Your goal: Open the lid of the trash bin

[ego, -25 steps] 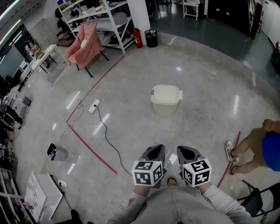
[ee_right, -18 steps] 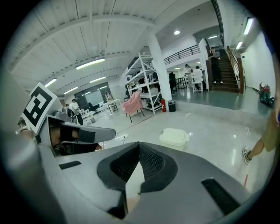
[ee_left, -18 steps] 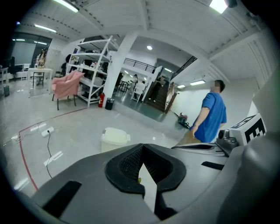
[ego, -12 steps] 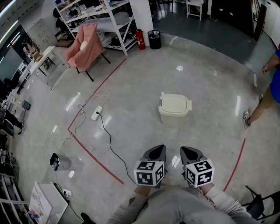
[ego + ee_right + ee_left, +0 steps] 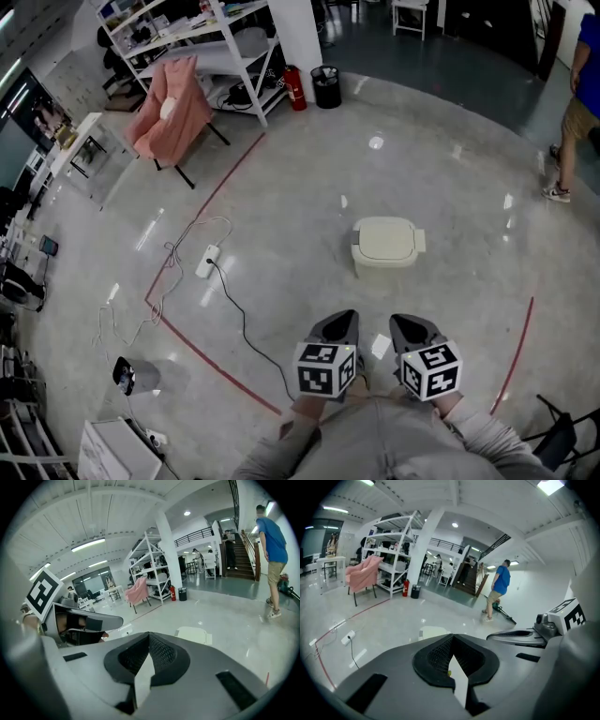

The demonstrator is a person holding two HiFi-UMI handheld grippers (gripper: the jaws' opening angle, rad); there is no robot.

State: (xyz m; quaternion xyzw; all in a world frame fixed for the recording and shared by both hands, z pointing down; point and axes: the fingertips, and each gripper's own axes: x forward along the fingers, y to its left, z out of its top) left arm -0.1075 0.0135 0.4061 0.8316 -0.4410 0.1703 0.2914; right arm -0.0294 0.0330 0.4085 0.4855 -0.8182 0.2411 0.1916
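Observation:
A cream trash bin (image 5: 387, 247) stands on the polished floor with its lid (image 5: 386, 235) down, a short way ahead of me. It also peeks over the jaws as the bin (image 5: 432, 632) in the left gripper view and the bin (image 5: 192, 634) in the right gripper view. My left gripper (image 5: 336, 328) and right gripper (image 5: 412, 330) are held side by side near my body, well short of the bin. The left gripper (image 5: 452, 636) and the right gripper (image 5: 149, 634) both have their jaws together, with nothing held.
A person in a blue shirt (image 5: 574, 89) walks at the far right. A red tape line (image 5: 192, 323) and a power strip with its cable (image 5: 205, 262) lie on the floor to the left. Behind are a pink-draped chair (image 5: 169, 112), shelving (image 5: 216, 42) and a black waste basket (image 5: 326, 84).
The bin has drawn closer and shifted right in the head view. The person in blue has walked from the near right to the far right. Both grippers keep their pose.

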